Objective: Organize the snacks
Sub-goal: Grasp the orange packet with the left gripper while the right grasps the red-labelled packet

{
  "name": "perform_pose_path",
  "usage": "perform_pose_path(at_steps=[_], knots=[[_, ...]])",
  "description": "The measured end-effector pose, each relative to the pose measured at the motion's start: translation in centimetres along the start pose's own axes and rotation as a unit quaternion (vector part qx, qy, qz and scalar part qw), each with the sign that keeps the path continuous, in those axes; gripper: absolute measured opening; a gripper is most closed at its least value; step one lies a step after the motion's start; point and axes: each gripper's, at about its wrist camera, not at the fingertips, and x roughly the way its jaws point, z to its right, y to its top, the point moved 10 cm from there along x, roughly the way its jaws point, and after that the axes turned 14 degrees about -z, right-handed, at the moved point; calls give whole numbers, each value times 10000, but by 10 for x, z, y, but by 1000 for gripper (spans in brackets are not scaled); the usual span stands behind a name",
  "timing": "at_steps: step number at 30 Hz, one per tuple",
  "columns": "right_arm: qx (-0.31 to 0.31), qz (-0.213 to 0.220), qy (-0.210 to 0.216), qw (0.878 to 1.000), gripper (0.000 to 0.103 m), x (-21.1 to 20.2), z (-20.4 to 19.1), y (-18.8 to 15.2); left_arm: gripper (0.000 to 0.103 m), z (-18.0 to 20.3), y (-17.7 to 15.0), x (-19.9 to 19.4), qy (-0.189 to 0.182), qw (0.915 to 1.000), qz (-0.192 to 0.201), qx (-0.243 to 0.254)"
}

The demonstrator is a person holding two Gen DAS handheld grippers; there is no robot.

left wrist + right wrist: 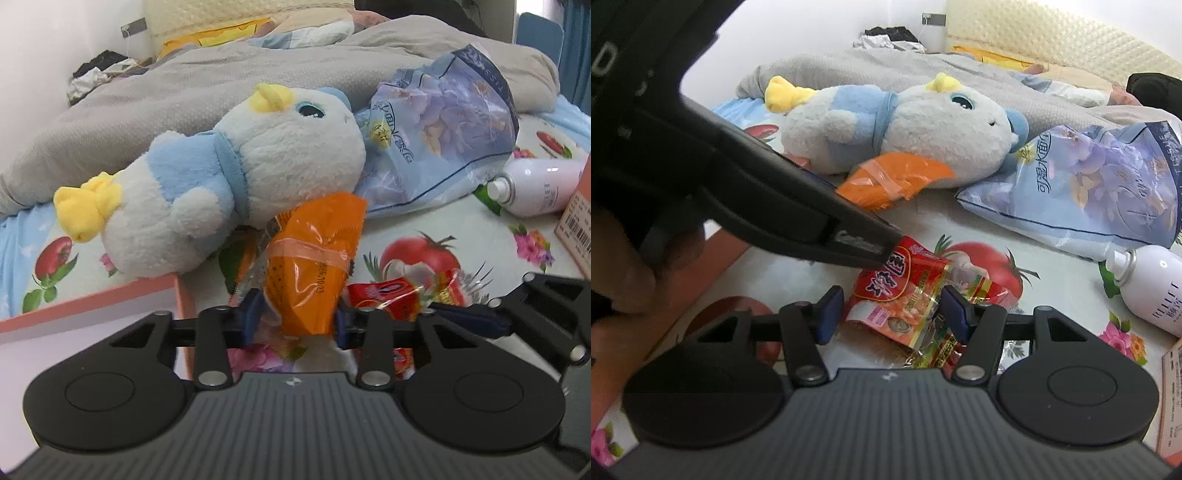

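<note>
An orange snack packet point(314, 266) stands up between the blue pads of my left gripper point(297, 321), which is shut on its lower end. It rises in front of a plush toy point(258, 158). In the right wrist view the same orange packet point(894, 177) shows beyond the left gripper's black body. A red snack packet point(905, 299) lies flat on the flowered bedsheet point(1052, 266) between the fingers of my right gripper point(894, 314). The right pad touches the packet and the left pad stands just off its edge, so the gripper is open.
A white and blue plush toy lies across the bed. A large blue tissue bag point(443, 125) and a white spray bottle point(535, 188) lie to the right. A pink box point(92, 306) sits at the near left, a cardboard box point(576, 221) at the right edge, a grey blanket point(184, 85) behind.
</note>
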Motion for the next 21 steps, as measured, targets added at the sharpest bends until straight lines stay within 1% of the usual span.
perform_pose_path(at_steps=[2,4,6,11,15,21], knots=[[63,2,35,10000,61,0,3,-2,30,-3,-1,-3,60,10000,31,-14],[130,25,53,9999,61,-2,5,-5,28,-4,-3,-8,-104,9998,4,-158],[188,-10,53,9998,61,-5,6,-10,24,-5,-5,-12,-146,9996,-26,-243],[268,-140,104,9995,61,-18,5,-26,22,2,-16,-24,-286,9989,-124,-346],[348,-251,91,9990,60,-32,2,-44,22,7,-28,-35,-322,9984,-169,-421],[317,-419,85,9986,60,-52,-10,-68,22,17,-49,-58,-444,9976,-155,-514]])
